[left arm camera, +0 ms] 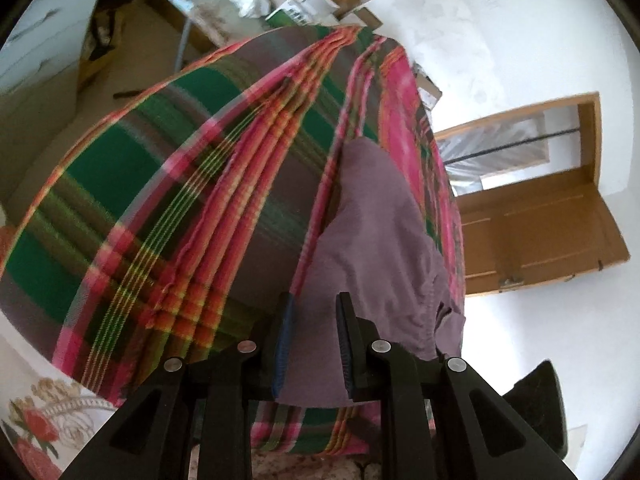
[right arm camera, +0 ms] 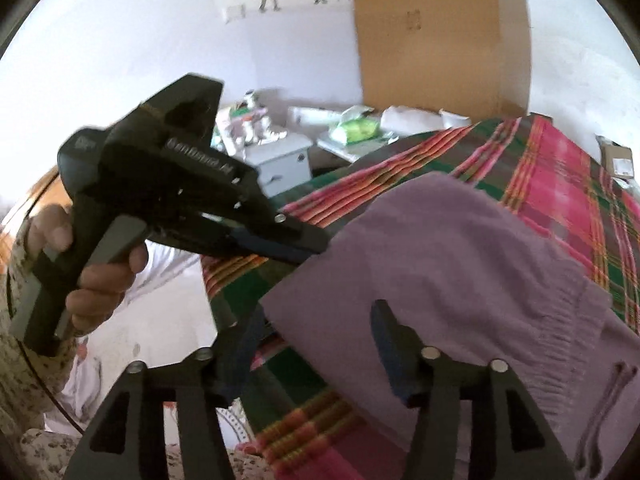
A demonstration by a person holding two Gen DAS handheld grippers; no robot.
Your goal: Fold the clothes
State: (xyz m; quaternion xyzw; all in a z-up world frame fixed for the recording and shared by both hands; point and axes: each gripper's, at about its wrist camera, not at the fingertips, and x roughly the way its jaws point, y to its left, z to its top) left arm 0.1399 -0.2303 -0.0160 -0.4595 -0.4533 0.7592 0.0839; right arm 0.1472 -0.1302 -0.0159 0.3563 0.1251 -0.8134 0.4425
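Left gripper (left arm camera: 314, 344): I am seeing its two fingers standing apart with the purple garment's edge lying between them; in the right wrist view its tips (right arm camera: 308, 246) are meeting the garment's corner, but I cannot tell whether the pads are actually pinching the cloth.
Right gripper (right arm camera: 320, 344): I am watching its fingers standing wide apart, released, the left one blurred; the garment is running under and past the right finger, and I cannot tell whether that finger is touching it.
Garment (right arm camera: 452, 264): purple, with a gathered elastic band showing; it is lying on the plaid blanket near the bed's near edge, its near part hanging over toward the grippers (left arm camera: 376, 240).
Blanket (left arm camera: 160, 184): green, pink and orange plaid, covering the bed and creasing in long ridges running away from the left camera.
Hand (right arm camera: 96, 276): a person's hand is gripping the left gripper's handle, a speckled sleeve showing below it.
Door (left arm camera: 540, 232): wooden, standing open beyond the bed's far side in the left view.
Nightstand (right arm camera: 280, 160): white, standing beyond the bed's far corner, cluttered on top.
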